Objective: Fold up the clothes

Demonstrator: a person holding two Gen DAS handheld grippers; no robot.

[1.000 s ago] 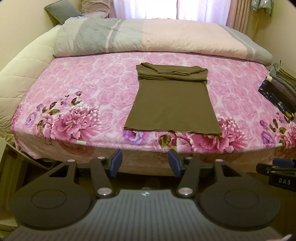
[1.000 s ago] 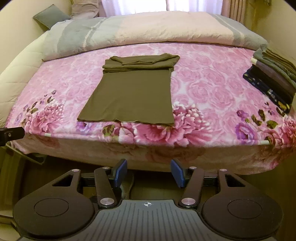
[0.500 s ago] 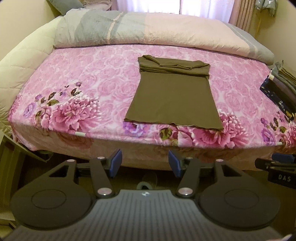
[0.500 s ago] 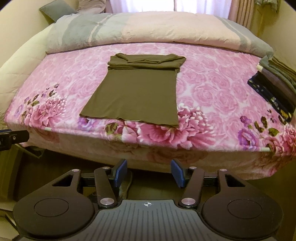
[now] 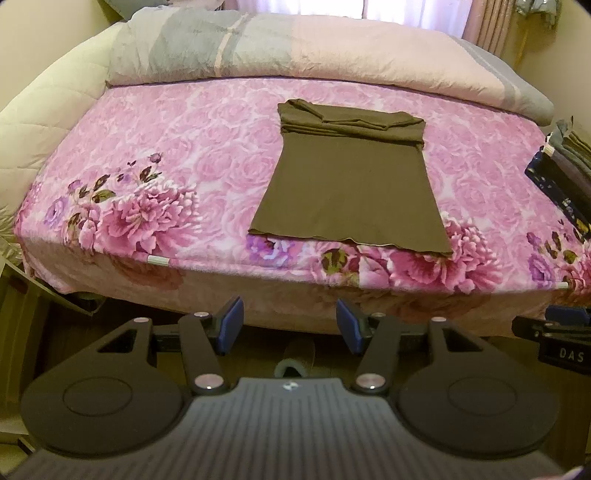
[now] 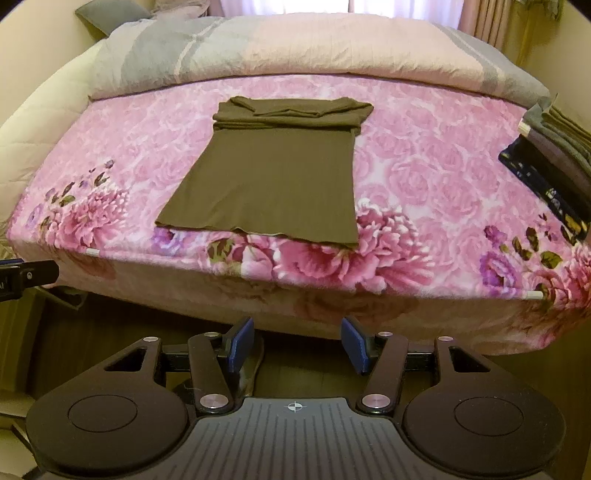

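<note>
Brown garment [image 5: 351, 184] [image 6: 273, 184]: flat on pink floral bedspread [image 5: 184, 147] [image 6: 424, 177], sleeves and top folded into a band at far end, hem just short of near bed edge. Bare bedspread on both sides, wider to left. Rolled grey-and-pink duvet [image 5: 295, 55] [image 6: 295, 48] along far side, apart from garment's folded band. Stack of folded clothes [image 5: 565, 173] [image 6: 554, 155] at right edge of bed, well apart from garment.

Left claw [image 5: 290, 326]: spread, blue pads holding nothing, below bed edge over floor, off the garment. Right claw [image 6: 297, 345]: likewise spread and holding nothing, short of bed edge.

Left wrist view only: slipper [image 5: 295, 360] on floor between pads; other claw's tip at right margin. Right wrist view only: grey pillow [image 6: 110, 14] at far left corner; other claw's tip at left margin.
</note>
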